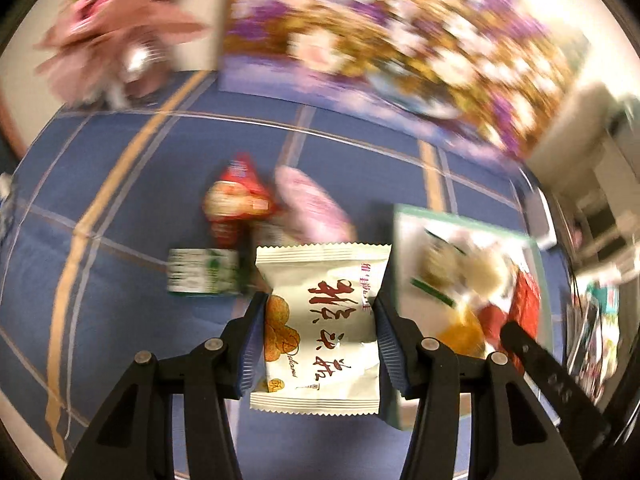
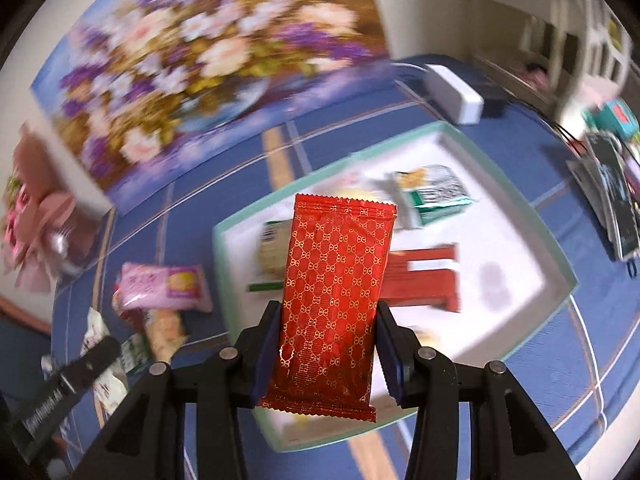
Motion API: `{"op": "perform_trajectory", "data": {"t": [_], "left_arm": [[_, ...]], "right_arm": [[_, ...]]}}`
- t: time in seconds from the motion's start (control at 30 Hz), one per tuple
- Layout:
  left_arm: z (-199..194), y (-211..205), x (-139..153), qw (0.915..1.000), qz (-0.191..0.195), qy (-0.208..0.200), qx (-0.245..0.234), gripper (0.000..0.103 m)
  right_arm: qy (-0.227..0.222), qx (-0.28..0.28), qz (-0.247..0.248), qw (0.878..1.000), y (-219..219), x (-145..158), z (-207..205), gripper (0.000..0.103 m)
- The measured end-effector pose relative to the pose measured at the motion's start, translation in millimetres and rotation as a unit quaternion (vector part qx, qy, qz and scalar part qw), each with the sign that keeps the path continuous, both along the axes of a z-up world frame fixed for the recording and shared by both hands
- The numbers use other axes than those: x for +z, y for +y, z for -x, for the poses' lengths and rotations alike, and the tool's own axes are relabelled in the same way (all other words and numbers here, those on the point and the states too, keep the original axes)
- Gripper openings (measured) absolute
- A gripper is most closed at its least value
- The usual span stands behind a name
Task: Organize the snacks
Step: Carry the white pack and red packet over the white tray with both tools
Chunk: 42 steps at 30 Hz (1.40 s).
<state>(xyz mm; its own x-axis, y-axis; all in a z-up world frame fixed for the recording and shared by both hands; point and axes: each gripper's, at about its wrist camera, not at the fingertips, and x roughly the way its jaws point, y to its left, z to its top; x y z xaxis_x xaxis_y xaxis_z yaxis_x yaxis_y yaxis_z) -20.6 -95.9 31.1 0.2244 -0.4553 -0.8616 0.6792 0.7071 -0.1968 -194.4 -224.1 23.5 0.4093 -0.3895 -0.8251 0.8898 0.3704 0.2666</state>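
L gripper (image 1: 320, 320) pinching white pack (image 1: 320, 332); R gripper (image 2: 326, 332) pinching red pack (image 2: 336, 300), above tray (image 2: 560, 264) on desk (image 2: 600, 360).

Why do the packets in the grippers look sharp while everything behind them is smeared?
Left wrist view: the white packet rides with the camera and stays crisp, while the floral painting streaks with motion blur. Right wrist view: likewise the red packet is sharp, the tray smeared. Fisheye lenses bend both views' edges.

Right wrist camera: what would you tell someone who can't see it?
The right gripper holds a red gold-patterned snack packet above a white tray with packets in it. More snacks lie left on the blue tablecloth.
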Motion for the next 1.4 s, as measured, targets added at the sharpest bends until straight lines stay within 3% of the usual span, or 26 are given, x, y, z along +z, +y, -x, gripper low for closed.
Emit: {"op": "perform_trajectory", "data": {"t": [0.2,0.4,0.77,1.0,1.4], "left_arm": [[32,-41,-17,0.9978,-0.022,-0.022,-0.059,0.054],[36,-70,-24,0.9959,-0.008,-0.021,-0.088,0.054],[36,-108,-59,0.9931,-0.003,0.037,-0.111,0.054],[40,-111,-78,0.9904,-0.018,0.073,-0.116,0.054],[18,-98,-78,0.9909,0.005,0.091,-0.1,0.054]], "right_arm": [[0.004,-0.037,-0.011,0.999,-20,-11,26,0.048],[0.004,-0.054,-0.024,0.998,-31,-22,40,0.048],[0.016,-0.07,-0.037,0.997,-47,-39,48,0.048],[0.018,-0.077,-0.046,0.996,-51,-47,53,0.048],[0.023,-0.068,-0.055,0.996,-52,-49,50,0.048]]}}
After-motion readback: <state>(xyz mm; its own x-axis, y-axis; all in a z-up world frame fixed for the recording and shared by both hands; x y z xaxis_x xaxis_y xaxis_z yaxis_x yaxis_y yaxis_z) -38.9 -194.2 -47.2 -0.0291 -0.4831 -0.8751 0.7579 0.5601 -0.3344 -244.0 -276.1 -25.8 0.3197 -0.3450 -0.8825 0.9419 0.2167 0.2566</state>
